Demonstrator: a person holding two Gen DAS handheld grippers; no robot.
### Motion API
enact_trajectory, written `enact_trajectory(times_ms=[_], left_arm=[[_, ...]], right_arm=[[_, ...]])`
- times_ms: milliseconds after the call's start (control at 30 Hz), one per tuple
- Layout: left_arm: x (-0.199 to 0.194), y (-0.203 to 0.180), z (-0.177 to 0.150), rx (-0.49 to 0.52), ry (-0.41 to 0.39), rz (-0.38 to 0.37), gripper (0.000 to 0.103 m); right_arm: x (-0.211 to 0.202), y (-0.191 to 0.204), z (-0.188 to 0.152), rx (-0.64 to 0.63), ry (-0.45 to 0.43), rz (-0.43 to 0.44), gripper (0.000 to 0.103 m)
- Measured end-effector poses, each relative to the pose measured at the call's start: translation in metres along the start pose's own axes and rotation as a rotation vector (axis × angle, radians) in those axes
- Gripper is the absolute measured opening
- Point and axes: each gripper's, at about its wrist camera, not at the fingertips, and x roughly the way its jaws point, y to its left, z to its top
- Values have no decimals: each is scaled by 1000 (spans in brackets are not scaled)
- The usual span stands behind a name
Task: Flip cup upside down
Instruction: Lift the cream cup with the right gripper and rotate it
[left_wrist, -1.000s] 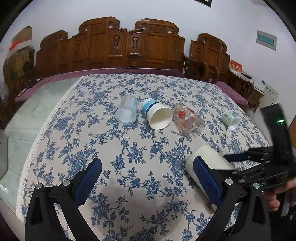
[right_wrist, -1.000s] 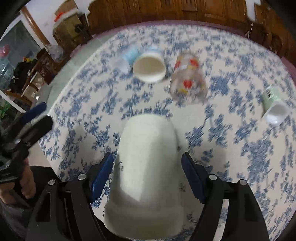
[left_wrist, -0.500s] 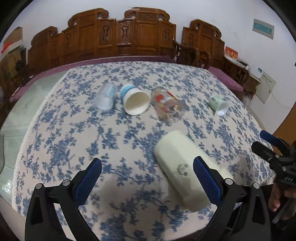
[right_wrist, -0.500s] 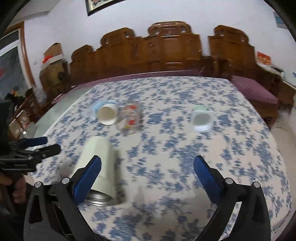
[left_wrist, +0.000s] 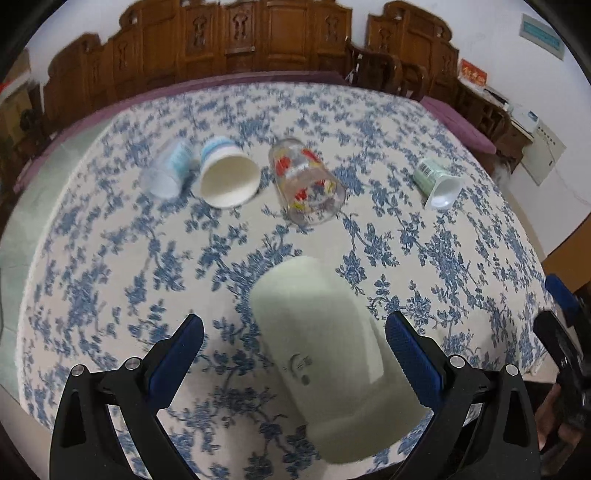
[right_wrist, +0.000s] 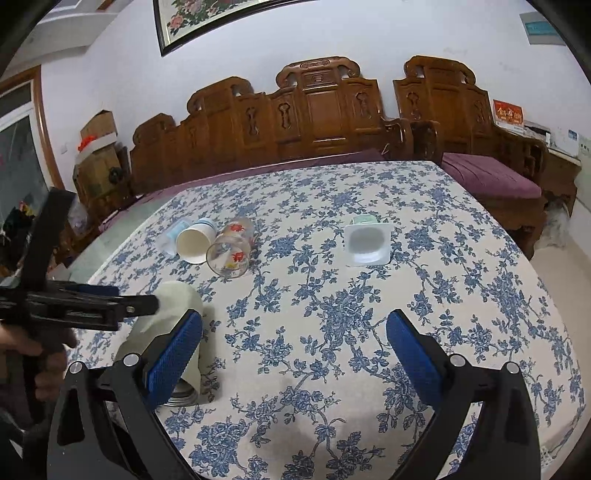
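A tall cream cup lies on its side on the blue-flowered tablecloth, its metal-rimmed mouth toward the near edge. My left gripper is open, its blue pads either side of the cup without touching it. In the right wrist view the cup lies at the lower left, partly behind the left gripper. My right gripper is open and empty over bare cloth, to the right of the cup.
Four other cups lie on their sides farther back: a clear plastic cup, a white paper cup, a printed glass and a green yogurt cup. Carved wooden chairs stand behind the table.
The right gripper has let go of the cream cup and moved off to the right. The left gripper has swung over so the cup now lies between its open fingers.
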Motion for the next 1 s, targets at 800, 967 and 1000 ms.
enact_trajectory(times_ms=[800,967,1000], left_arm=[[66,4,12,-186,284,-122,88],[64,5,16,-176,284,-124,81],[62,4,17,-169,278,-117,77]], right_arm=[[-2,3,2,14,-9,24,101],[-1,3,2,17,-8,27,101],[-1,3,1,18,-8,28,101]])
